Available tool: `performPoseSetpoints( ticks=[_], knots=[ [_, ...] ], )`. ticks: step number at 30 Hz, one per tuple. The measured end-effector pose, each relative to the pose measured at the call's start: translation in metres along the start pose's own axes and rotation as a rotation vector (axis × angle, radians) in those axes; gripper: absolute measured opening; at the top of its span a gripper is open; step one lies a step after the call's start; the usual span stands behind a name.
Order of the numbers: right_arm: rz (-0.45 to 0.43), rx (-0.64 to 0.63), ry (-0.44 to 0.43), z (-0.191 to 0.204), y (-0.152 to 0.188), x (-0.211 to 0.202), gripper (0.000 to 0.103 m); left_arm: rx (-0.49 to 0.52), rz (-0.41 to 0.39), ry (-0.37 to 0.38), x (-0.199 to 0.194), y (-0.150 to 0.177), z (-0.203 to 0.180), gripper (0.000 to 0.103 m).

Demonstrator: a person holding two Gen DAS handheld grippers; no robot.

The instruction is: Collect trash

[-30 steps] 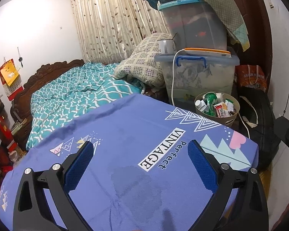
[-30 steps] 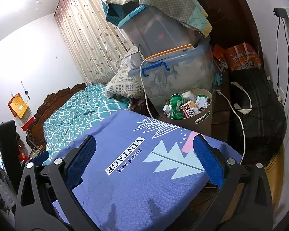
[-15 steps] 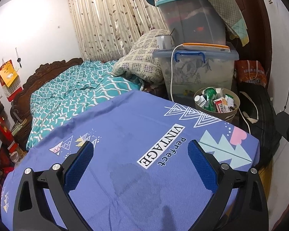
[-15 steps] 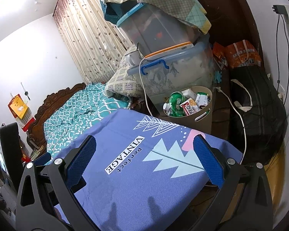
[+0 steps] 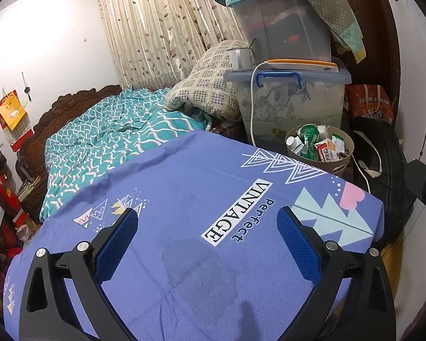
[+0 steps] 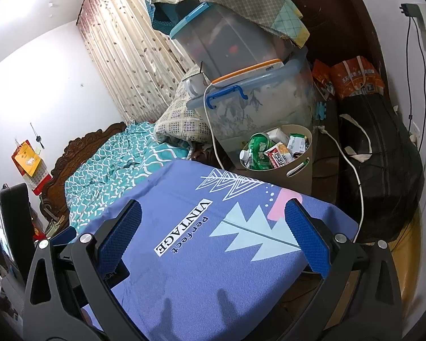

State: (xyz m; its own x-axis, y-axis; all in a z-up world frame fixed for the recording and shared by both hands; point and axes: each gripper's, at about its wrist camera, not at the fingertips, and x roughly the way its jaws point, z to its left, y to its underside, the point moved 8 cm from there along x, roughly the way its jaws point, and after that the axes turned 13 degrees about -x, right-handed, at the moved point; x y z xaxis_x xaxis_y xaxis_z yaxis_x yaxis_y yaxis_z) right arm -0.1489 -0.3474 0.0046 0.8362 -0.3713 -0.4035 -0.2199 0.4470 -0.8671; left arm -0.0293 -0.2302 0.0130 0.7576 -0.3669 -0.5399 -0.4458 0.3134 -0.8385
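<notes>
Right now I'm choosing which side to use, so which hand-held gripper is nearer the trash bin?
Right, I judge. The right hand-held gripper has the trash bin larger and roughly straight ahead; the left hand-held gripper sees it smaller, ahead to its right.

Cloth (image 5: pixel 184 199) – violet-blue, white triangle motifs; bedspread (image 5: pixel 105 136) – teal, white waves; bin (image 6: pixel 298 176) – tan.

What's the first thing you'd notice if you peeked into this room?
A big purple cloth with "Perfect VINTAGE" printed on it fills the front, under both open tongs. Just past its far right corner sits a tan bin stuffed with wrappers and bottles. Behind the bin, two plastic tubs are stacked high, with a mug on the lower one's lid.
</notes>
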Motion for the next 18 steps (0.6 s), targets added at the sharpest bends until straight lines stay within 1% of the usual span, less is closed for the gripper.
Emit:
performPoseSetpoints(
  ticks=[9,18],
  knots=[
    [0.012,0.011,0.002,-0.0010,0.0064,0.0029,0.100,0.015,0.016,0.010,0.0039,0.0063,-0.0005,0.094],
    [0.002,0.014,0.013,-0.0046,0.0055,0.0007,0.100,0.009,0.012,0.029,0.0027,0.0032,0.0007,0.094]
  ],
)
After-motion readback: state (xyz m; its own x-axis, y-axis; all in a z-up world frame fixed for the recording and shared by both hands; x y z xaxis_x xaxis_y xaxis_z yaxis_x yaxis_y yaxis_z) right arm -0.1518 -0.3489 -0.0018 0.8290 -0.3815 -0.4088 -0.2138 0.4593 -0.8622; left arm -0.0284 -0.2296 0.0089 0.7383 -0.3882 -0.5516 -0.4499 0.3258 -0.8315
